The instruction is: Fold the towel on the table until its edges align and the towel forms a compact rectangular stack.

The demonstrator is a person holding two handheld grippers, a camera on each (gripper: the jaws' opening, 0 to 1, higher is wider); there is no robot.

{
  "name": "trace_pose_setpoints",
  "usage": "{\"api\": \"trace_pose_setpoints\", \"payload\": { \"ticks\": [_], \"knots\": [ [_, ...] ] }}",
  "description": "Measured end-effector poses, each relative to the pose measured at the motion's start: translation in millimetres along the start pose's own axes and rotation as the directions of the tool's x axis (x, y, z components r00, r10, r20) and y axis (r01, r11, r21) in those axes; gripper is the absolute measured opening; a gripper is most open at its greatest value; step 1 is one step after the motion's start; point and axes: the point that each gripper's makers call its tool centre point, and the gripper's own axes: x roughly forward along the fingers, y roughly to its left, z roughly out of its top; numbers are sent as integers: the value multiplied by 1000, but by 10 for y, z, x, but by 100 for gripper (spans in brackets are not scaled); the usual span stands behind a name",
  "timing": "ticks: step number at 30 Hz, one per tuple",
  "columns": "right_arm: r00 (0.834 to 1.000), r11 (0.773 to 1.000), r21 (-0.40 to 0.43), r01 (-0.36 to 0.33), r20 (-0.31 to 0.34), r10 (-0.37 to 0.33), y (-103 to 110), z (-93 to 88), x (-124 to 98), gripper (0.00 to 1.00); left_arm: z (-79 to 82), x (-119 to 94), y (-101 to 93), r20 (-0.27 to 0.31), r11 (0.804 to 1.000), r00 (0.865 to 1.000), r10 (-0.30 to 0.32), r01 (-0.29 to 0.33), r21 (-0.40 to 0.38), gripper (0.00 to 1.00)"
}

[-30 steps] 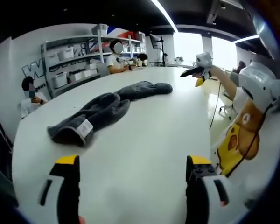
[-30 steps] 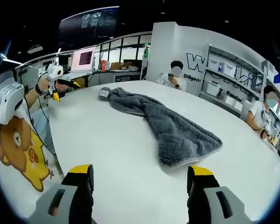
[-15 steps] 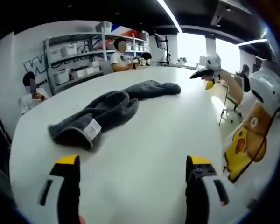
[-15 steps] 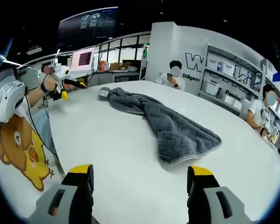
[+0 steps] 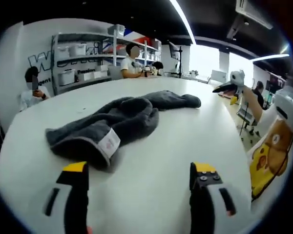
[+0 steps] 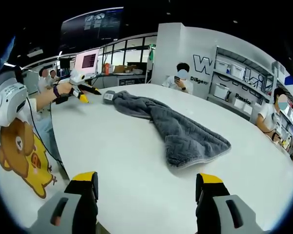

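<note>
Grey towel [image 5: 118,119] crumpled on the bench [image 6: 122,161], unfolded.
I hold both grippers spread, empty; next I'd pinch its corners.

Shelving: metal rack [image 5: 80,56] against the white wall, loaded with white storage bins [image 6: 226,91]
Wall lettering: large dark letters [image 6: 203,63] on the white wall, partly hidden by the rack
Seated people: one at the far table edge holding a phone [image 6: 182,80]; another beside the rack [image 5: 133,63]
Monitor: lit screen [image 6: 86,61] on a desk behind the table
Ceiling light: long strip [image 5: 183,20]
Shirt print: cartoon bear [image 6: 23,153] on the holder's white top
</note>
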Motion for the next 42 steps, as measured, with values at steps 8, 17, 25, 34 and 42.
{"api": "trace_pose_setpoints", "payload": {
  "ticks": [8,17,25,34,42],
  "knots": [
    [1000,1000,-8,1,-6,-1,44,-11,-34,86,-79,172,217,4,1000,1000,30,-30,0,69],
    [1000,1000,-3,5,-7,-5,53,-45,-65,86,-86,283,401,18,997,997,76,-77,10,53],
    [1000,1000,3,8,-11,-8,55,-92,-88,86,-117,333,561,28,994,994,109,-109,0,42],
    [1000,1000,9,11,-13,-11,56,-131,-109,86,-145,386,626,36,993,992,120,-120,-6,31],
    [1000,1000,16,13,-15,-13,55,-168,-118,86,-130,403,697,53,990,989,138,-138,-8,24]
  ]
}}
